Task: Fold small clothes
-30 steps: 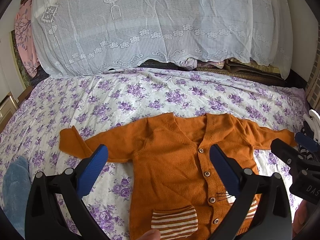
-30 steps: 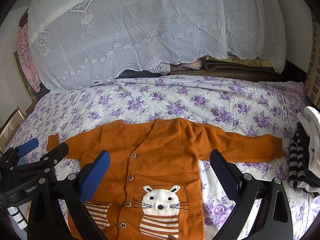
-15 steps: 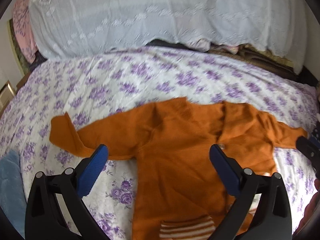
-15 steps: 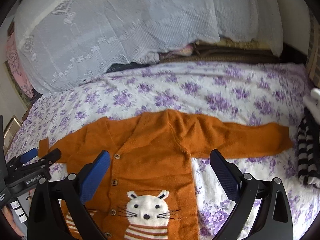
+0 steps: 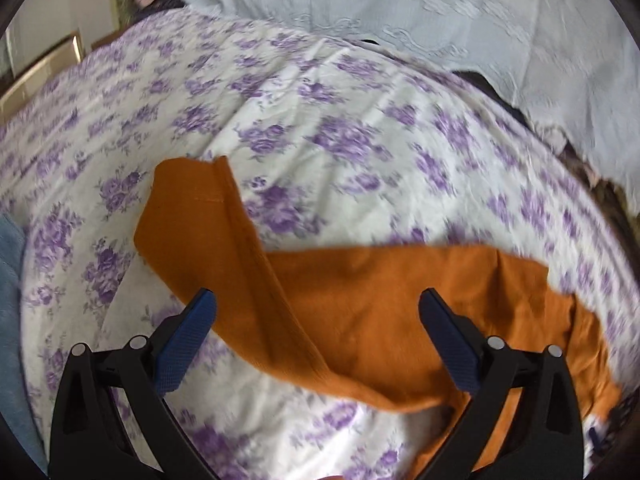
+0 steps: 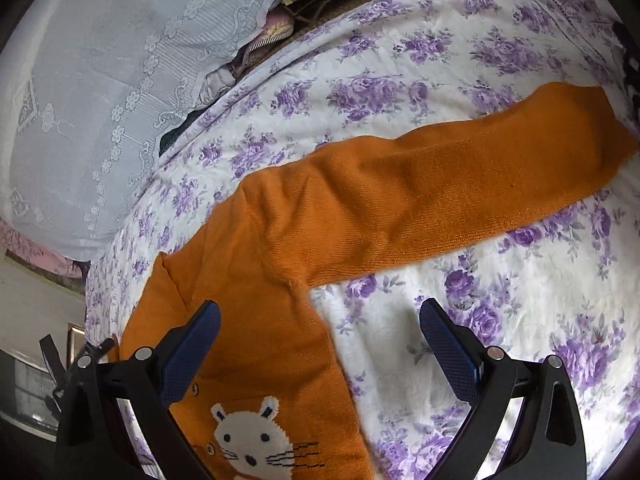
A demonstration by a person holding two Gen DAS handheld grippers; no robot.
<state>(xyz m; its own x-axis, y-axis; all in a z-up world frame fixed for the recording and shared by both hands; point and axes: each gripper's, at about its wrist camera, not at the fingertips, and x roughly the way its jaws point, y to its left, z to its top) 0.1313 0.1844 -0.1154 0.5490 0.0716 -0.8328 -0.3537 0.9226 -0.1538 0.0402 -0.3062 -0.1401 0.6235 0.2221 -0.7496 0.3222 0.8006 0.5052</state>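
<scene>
A small orange knitted cardigan [image 6: 304, 240] with a white cat face [image 6: 256, 436] lies spread front-up on the flowered bedsheet [image 6: 520, 280]. In the left wrist view its left sleeve [image 5: 208, 240] runs up and away, the cuff end folded over. My left gripper [image 5: 316, 312] hovers open above that sleeve near the shoulder, nothing between its blue pads. In the right wrist view the other sleeve [image 6: 480, 176] stretches straight out to the right. My right gripper [image 6: 318, 322] is open over the armpit, just below where sleeve meets body.
A white lace cover [image 6: 100, 80] drapes over piled bedding at the back of the bed. Blue fabric [image 5: 10, 320] lies at the left edge in the left wrist view. The other gripper's black tip [image 6: 92, 350] shows low on the left.
Both grippers have moved apart and lower toward the bed, the left out over the left sleeve, the right toward the right armpit. The cardigan has not moved. Both stay open.
</scene>
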